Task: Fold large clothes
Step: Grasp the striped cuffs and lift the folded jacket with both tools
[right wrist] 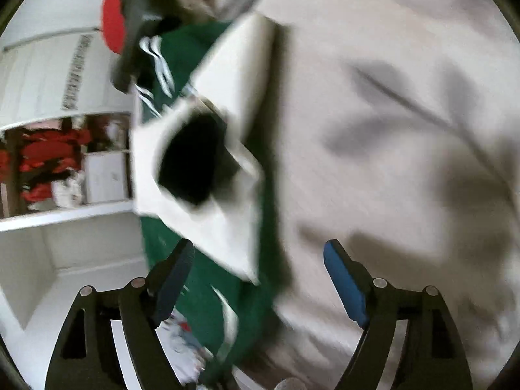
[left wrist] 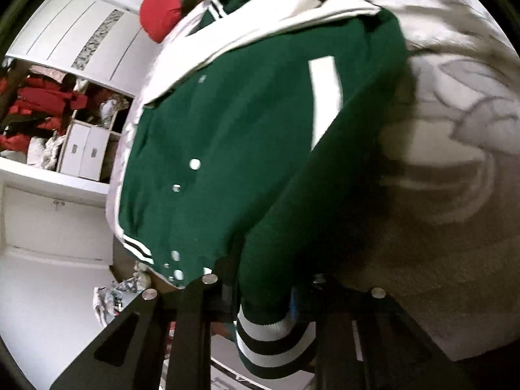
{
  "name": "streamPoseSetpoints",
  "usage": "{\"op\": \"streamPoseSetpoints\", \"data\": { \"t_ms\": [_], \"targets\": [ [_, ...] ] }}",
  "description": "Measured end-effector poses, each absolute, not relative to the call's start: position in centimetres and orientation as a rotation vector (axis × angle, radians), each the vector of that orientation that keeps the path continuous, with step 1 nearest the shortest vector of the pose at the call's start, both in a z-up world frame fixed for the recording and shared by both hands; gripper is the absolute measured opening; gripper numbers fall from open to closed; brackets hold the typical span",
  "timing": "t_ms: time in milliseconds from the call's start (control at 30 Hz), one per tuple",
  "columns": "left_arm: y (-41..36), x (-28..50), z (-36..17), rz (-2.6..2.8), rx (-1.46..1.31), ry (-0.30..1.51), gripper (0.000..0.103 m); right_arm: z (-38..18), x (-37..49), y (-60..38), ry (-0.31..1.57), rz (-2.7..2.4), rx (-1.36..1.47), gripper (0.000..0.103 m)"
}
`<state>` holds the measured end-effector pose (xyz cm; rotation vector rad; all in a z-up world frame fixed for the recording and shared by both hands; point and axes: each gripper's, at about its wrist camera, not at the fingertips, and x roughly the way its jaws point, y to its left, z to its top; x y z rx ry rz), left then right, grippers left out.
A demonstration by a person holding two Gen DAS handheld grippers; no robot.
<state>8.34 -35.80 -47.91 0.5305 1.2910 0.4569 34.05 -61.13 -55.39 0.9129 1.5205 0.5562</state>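
Note:
A green varsity jacket (left wrist: pixel 234 136) with white sleeves, white snaps and striped trim lies spread on a pale bed cover (left wrist: pixel 455 136). One green sleeve runs down between the fingers of my left gripper (left wrist: pixel 263 292), which is shut on it just above the striped cuff (left wrist: pixel 276 341). In the blurred right wrist view the same jacket (right wrist: pixel 208 286) lies at the left, with a white part (right wrist: pixel 234 91) folded over a dark opening. My right gripper (right wrist: pixel 258 250) hovers above its edge, its blue pads (right wrist: pixel 344 282) wide apart and nothing between them.
A red garment (left wrist: pixel 165 3) lies beyond the jacket's collar. At the left stands a white wardrobe with red clothes (left wrist: pixel 39 107) and white boxes (left wrist: pixel 84 152) on its shelves. Small clutter (left wrist: pixel 110 295) lies on the white floor beside the bed. The bed cover (right wrist: pixel 406 130) stretches to the right.

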Motion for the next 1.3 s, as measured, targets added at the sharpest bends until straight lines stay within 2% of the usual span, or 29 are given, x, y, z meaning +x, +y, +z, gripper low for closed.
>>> {"op": "streamPoseSetpoints", "data": {
  "t_ms": [100,200,267,300,367,400,433,533,667,767,900,1100,1300],
  "targets": [
    [-35.5,9.5,-48.2,0.483,0.546,1.298,0.018,-58.1,37.1,-58.7,1.516,0.544,0.976,0.087],
    [-35.7,9.3,-48.7,0.496,0.529,1.311,0.018,-61.3,38.3,-56.7,1.621,0.503,1.051,0.088],
    [-34.7,9.2,-48.5,0.496,0.51,1.315,0.018,-61.5,38.7,-56.0,1.631,0.483,1.079,0.088],
    [-34.5,9.2,-48.3,0.494,0.501,1.314,0.018,-61.2,38.9,-55.6,1.619,0.495,1.112,0.08],
    [-34.1,9.3,-47.7,0.483,0.478,1.315,0.018,-60.7,39.0,-53.5,1.643,0.507,1.089,0.057],
    [-33.7,9.3,-47.2,0.476,0.454,1.313,0.018,-60.2,39.1,-53.2,1.651,0.509,1.057,0.033],
    [-33.2,9.3,-46.6,0.473,0.437,1.306,0.017,-59.7,39.2,-52.6,1.658,0.509,1.017,0.017],
    [-32.1,9.3,-44.4,0.458,0.364,1.29,0.016,-56.2,39.4,-51.3,1.638,0.474,0.955,0.013],
    [-28.6,9.2,-40.4,0.452,0.237,1.251,0.016,-48.0,40.9,-48.9,1.579,0.491,0.881,0.012],
    [-24.3,9.2,-37.8,0.442,0.127,1.236,0.015,-42.3,42.7,-45.0,1.576,0.47,0.801,0.012],
    [-17.1,9.2,-35.6,0.462,-0.04,1.228,0.015,-36.9,45.2,-35.5,1.574,0.499,0.54,0.012],
    [-2.9,9.3,-37.0,0.513,-0.278,1.242,0.015,-35.6,47.2,-18.0,1.624,0.434,0.294,0.012],
    [9.4,9.5,-44.4,0.468,-0.555,1.306,0.017,-42.1,47.3,-6.4,1.714,0.326,0.077,0.012]
  ]
}}
